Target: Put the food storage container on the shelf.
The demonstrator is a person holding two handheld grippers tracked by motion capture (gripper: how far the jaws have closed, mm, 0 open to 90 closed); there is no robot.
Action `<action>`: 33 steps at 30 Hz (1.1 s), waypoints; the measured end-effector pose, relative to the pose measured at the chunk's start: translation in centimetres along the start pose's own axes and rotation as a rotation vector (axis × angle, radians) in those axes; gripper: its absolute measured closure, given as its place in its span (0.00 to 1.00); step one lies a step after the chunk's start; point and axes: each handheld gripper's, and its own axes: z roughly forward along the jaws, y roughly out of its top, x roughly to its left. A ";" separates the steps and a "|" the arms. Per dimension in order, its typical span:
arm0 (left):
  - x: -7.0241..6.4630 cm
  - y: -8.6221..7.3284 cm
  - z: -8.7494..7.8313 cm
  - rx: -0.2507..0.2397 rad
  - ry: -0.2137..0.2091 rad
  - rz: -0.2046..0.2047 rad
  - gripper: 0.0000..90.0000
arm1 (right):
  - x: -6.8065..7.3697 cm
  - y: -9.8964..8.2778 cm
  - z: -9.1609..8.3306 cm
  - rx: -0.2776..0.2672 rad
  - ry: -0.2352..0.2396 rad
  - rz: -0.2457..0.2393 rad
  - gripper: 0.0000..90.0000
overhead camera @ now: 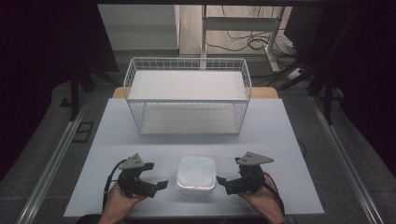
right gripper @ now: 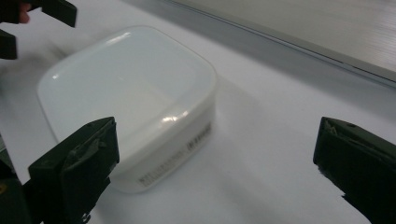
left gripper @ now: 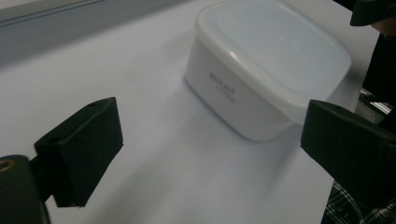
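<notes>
We can spot some print on the white lidded container (left gripper: 261, 70): a small grey line of lettering on its side wall in the left gripper view, and a barcode-like strip low on its wall in the right gripper view. Both are too blurry for us to read.

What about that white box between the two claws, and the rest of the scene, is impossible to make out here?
- Contents of the white box: its lid is shut and cloudy in every view.
- Print on its side wall: too small and blurred in the left gripper view; the label in the right gripper view is also unreadable.
- Room around the table: lost in darkness in the high view.
</notes>
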 end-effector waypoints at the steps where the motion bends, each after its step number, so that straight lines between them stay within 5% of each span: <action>1: -0.2 0.3 0.2 0.005 0.000 0.009 0.08 | 0.2 0.1 0.1 0.005 0.014 -0.003 0.00; 10: -0.8 2.9 2.9 0.029 -0.038 0.056 0.13 | 1.4 1.4 1.5 0.035 0.072 0.027 0.06; 16: -0.6 3.4 4.9 0.066 -0.081 0.037 0.13 | 1.5 1.3 2.9 0.084 0.097 0.042 0.08; 20: -0.3 3.0 5.0 0.075 -0.171 -0.005 0.26 | 1.1 0.7 3.6 0.136 0.155 0.108 0.10; 25: -0.6 2.8 4.5 0.103 -0.185 -0.043 0.34 | 1.1 0.7 3.5 0.181 0.204 0.174 0.21; 28: -0.9 2.6 3.5 0.111 -0.175 -0.079 0.47 | 1.1 1.0 2.1 0.171 0.173 0.178 0.49; 33: -1.2 2.4 2.5 0.063 -0.146 -0.114 0.69 | 0.9 0.9 0.9 0.138 0.163 0.250 0.69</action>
